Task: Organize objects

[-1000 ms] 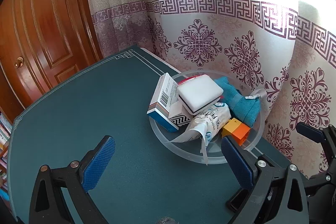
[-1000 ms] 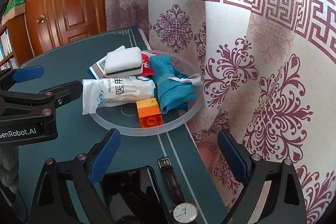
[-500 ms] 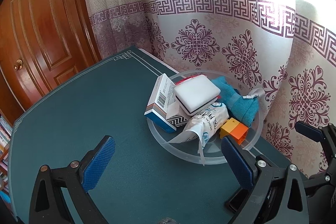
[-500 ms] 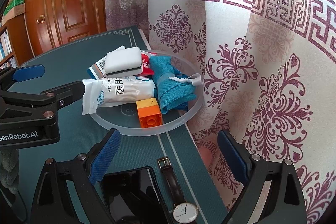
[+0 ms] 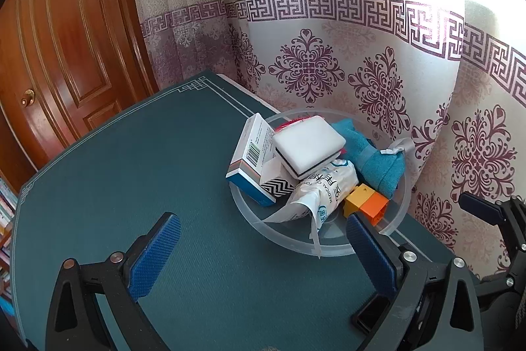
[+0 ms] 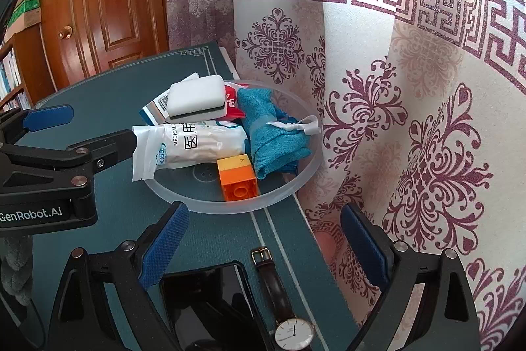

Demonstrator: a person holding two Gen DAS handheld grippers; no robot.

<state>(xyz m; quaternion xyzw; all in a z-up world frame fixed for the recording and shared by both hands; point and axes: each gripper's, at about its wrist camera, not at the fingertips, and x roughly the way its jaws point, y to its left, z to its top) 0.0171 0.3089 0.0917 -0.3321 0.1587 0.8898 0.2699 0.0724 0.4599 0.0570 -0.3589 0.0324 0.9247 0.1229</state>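
Inside one bowl [image 6: 305, 176]: six objects.

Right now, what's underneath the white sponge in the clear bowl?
The white sponge sits on top of the pile in the bowl. It rests on a barcoded box and a red packet, with the medical pack just in front. Anything deeper is covered.

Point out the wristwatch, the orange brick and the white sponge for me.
wristwatch [image 6: 293, 335], right wrist view, on its white dial.
orange brick [image 6: 238, 183], right wrist view, on its orange front face.
white sponge [image 5: 309, 143], left wrist view, on its white top face.
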